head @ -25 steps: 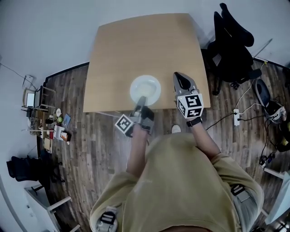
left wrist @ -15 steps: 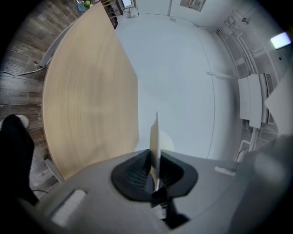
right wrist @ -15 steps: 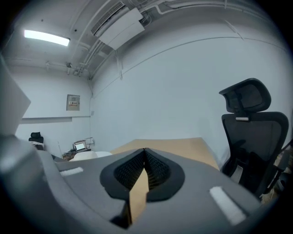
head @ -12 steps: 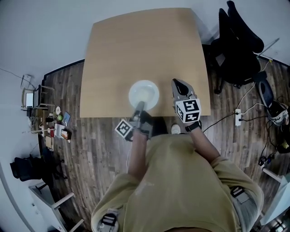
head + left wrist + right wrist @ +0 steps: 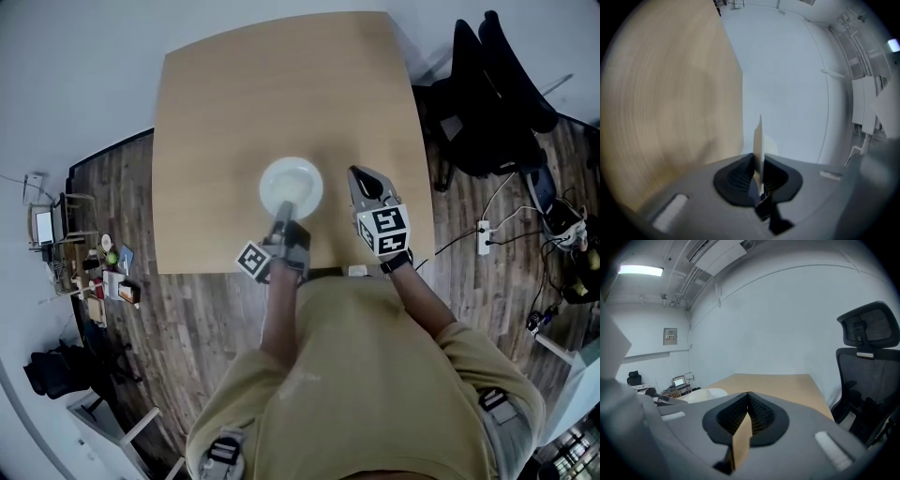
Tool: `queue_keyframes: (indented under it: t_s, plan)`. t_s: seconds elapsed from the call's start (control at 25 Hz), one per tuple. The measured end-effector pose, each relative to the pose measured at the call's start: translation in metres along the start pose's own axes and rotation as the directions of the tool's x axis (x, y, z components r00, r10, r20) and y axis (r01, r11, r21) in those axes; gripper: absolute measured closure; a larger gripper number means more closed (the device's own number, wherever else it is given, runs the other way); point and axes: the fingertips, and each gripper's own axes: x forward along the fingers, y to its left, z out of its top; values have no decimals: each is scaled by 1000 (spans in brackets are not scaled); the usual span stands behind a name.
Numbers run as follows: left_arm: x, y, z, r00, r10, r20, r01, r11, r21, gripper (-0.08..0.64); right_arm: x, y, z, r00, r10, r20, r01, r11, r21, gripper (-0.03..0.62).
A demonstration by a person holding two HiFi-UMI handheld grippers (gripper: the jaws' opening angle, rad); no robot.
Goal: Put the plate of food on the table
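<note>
Top-down head view: person in tan shirt (image 5: 375,375) is standing at the near edge of a light wood counter (image 5: 281,84), w/ a hand-held gripper in each hand. White plate (image 5: 292,183) is showing over the counter's near half, approx. centred left to right & well inside the edges; can't tell if it's resting on the surface or held just above. Left hand-held gripper (image 5: 287,212) is reaching in from the near side & clamping the plate's near rim. In the left gripper view its jaws are pinching tight on the thin rim, seen edge-on. Right hand-held gripper (image 5: 362,181) is hovering over the counter just right of the plate, not touching it. In the right gripper view its jaws are meeting at the tips w/ nothing held. Black office chair (image 5: 487,84) is standing on the wood floor (image 5: 187,309) beyond the counter's right side, w/ a white power strip (image 5: 485,239) lying nearby.
</note>
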Motion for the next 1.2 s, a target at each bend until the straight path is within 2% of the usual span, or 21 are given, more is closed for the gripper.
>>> queue_keyframes:
  t_s: [0.24,0.44,0.68,0.84,1.0,1.2]
  plan:
    - [61,11,27,996,28,-89,-30,999,-22,538,48,-17,6,999,-29,-38,30,999,22,588]
    - [107,33,47,992,61,-110,-65,997,-31,537,80,-36,0,996,-57,-74,60,997,44,588]
    - [155,51,72,990,51,-133,-48,998,26,538,118,-52,-9,990,-83,-116,92,993,68,588]
    - [184,75,83,980,88,-179,-78,995,64,537,140,-61,-18,985,-92,-144,105,991,79,588]
    - [205,102,92,970,162,-180,-145,984,108,532,158,-66,-29,980,-99,-175,115,990,83,588]
    - [220,128,97,971,187,-147,-174,980,97,534,168,-69,-42,973,-95,-208,114,990,79,588]
